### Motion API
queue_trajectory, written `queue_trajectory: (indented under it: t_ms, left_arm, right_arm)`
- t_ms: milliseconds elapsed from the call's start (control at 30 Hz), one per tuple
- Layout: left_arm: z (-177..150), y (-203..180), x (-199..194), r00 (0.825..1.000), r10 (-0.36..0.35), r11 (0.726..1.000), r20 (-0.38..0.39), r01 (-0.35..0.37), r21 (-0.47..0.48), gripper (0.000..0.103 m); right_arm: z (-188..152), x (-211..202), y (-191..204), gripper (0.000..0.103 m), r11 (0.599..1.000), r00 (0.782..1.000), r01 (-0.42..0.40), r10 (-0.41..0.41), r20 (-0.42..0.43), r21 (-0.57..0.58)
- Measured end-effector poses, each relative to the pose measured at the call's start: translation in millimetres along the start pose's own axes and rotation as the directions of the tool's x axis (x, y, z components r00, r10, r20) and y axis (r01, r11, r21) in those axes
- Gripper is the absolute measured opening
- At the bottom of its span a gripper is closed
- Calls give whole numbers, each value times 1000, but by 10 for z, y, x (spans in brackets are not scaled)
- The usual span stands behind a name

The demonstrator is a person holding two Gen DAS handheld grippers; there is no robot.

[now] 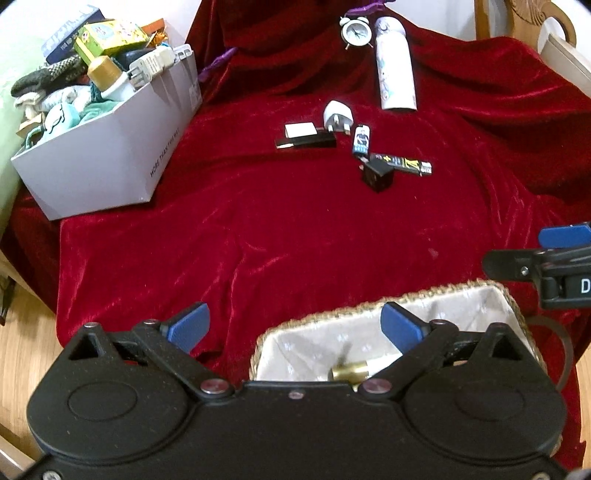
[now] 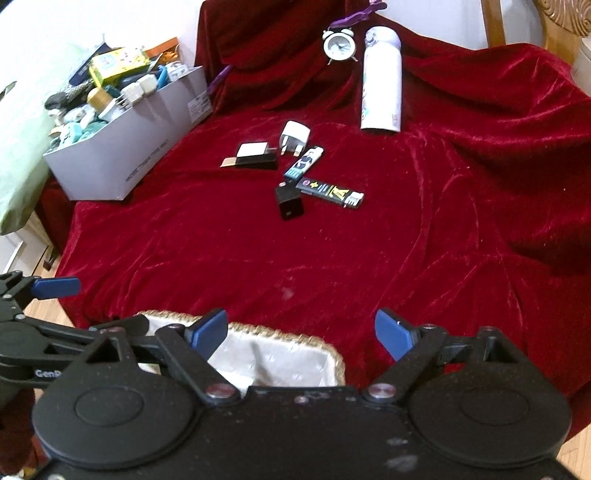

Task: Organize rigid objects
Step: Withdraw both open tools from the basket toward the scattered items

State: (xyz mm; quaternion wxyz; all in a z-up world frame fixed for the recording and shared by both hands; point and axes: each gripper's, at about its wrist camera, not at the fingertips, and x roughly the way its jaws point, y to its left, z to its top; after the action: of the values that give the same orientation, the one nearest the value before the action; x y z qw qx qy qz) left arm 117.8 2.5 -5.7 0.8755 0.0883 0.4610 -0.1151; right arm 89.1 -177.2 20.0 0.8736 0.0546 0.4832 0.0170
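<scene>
The left claw (image 1: 295,325) hangs nearest, its blue-tipped fingers spread wide and pinching nothing, over the left end of a woven basket (image 1: 476,286) with a pale cloth lining; a brass-coloured item (image 1: 349,370) lies inside. The right claw (image 2: 301,332) is likewise spread and empty, just beside the basket's other end. Both hover above a worktop draped in red velvet cloth (image 1: 258,229). Farther out, in a loose cluster, lie a white plug (image 1: 338,116), a black adapter (image 1: 378,177), two lighters and a dark bar (details blurred). Beyond those, a white bottle (image 1: 393,62) lies flat beside a white alarm clock (image 1: 356,31). At far left sits a full grey box (image 1: 110,162).
</scene>
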Motion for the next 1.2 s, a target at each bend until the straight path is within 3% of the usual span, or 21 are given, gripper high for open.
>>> queue_trajectory:
  t_ms: [467,767,1000,1200]
  left_arm:
    - [355,103,316,999,21,999,30,-20,-31,96]
    - [710,-7,667,999,-28,999,44,28,-15,96]
    - [945,-276,945,989,-113,987,97,101,126,94]
    - [1045,-395,1084,964,-243,941,110,207,269,88]
  right_arm:
    - [295,433,-112,88,999,999,43,-44,11,24]
    - [494,819,-278,88,995,996,91,-90,-23,49]
    - [539,931,-450,87,988,990,138,-136,-33,69]
    - [538,920,-624,88,984,990,140,-137,-35,108]
